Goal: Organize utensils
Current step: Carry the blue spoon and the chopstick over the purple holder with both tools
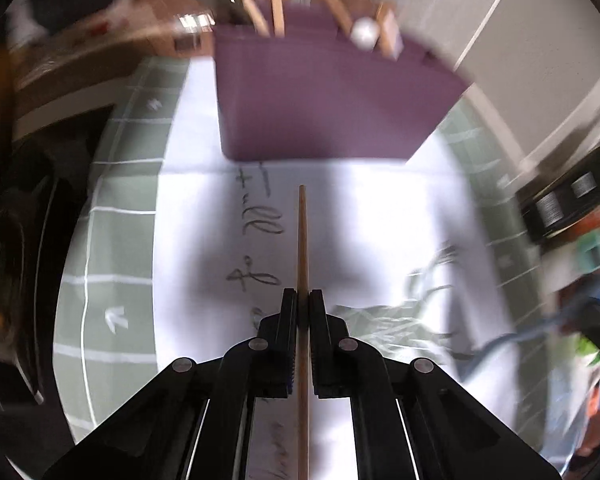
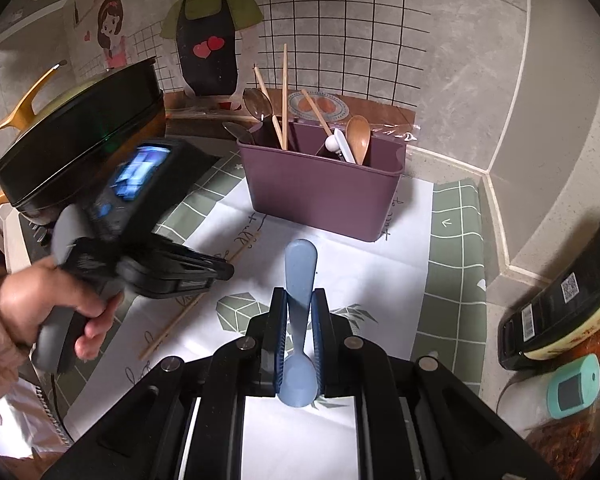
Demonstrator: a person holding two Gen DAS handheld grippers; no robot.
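Chopstick [image 1: 302,240] pinched in L hand-held gripper [image 1: 303,294], blue spoon [image 2: 300,276] pinched in R hand-held gripper [image 2: 299,294].

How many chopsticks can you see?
4. Three stand in the purple holder: at and. One is in the left gripper. More may be hidden inside.

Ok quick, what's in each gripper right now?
Left gripper: shut on a wooden chopstick.
Right gripper: shut on a blue spoon.
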